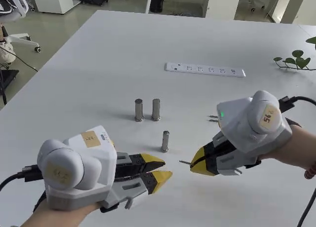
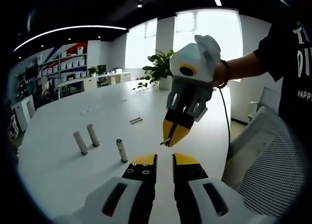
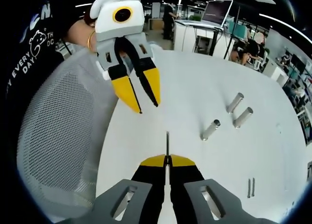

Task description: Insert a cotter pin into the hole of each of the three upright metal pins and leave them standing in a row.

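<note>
We hold both tools over the near part of a broad white workbench (image 1: 98, 64). The white-and-yellow left gripper (image 1: 166, 169), near left, has its jaws parted with nothing between them. The matching right gripper (image 1: 193, 167), near right, is clenched on a thin metal cotter pin (image 3: 167, 143) that points left. A long white power strip (image 1: 205, 69) lies farther off. Three upright grey metal pins (image 1: 156, 109) stand between the grippers and the strip, two side by side and one nearer, alone. To their right lie what may be two spare cotter pins (image 1: 213, 119), too small to confirm.
</note>
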The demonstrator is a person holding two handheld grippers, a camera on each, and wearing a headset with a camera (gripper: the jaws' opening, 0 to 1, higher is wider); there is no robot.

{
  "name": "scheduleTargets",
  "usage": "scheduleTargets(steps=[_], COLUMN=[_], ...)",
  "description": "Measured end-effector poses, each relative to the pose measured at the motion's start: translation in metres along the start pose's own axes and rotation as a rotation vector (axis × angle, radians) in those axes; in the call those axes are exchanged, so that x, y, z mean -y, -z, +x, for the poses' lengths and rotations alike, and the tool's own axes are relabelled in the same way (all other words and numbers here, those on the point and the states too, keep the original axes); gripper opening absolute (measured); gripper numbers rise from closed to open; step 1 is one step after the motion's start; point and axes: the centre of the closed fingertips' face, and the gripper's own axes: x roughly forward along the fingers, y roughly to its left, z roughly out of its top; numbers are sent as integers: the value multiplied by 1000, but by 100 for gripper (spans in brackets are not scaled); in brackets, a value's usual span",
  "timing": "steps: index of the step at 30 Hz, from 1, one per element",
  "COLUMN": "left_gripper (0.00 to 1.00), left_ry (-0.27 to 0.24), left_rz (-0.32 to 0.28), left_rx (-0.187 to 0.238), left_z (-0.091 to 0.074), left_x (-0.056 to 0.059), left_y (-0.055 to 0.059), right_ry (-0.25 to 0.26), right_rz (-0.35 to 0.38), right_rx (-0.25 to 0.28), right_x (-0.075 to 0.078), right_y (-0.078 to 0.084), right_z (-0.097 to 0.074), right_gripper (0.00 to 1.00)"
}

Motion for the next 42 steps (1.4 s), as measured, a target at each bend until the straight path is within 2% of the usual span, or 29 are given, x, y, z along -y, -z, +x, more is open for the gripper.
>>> scheduleTargets(steps=[4, 7, 13, 16, 22, 24, 27, 31, 36, 42], left_gripper=[13, 15, 19, 19, 19, 19, 19, 20, 20, 20], left_ry=[-49, -101, -138, -173, -234, -246, -277, -304, -320, -315], left_rz=[-16, -16, -36, -34, -63, -72, -100, -110, -117, -118], left_rx=[10, -1, -14, -34, -51, -58, -61, -76, -90, -110], left_z=[3, 6, 12, 16, 29, 32, 37, 42, 53, 67], left_x=[-11, -22, -32, -40, -56, -59, -67, -75, -84, -87], left_y=[-2, 1, 5, 9, 12, 13, 14, 17, 22, 28], right_ry=[32, 45, 87, 111, 140, 142, 158, 172, 166, 153], right_rz=[16, 24, 8, -10, -39, -35, -22, 4, 20, 24], right_rx=[-19, -26, -64, -105, -151, -150, -186, -202, -230, -244], right_x=[12, 20, 35, 41, 53, 55, 62, 71, 75, 78], right_y=[4, 5, 9, 14, 18, 16, 19, 20, 23, 20], right_z=[-1, -2, -2, -2, 2, 3, 5, 8, 15, 23], right_gripper=[0, 0, 0, 0, 0, 0, 0, 0, 0, 0])
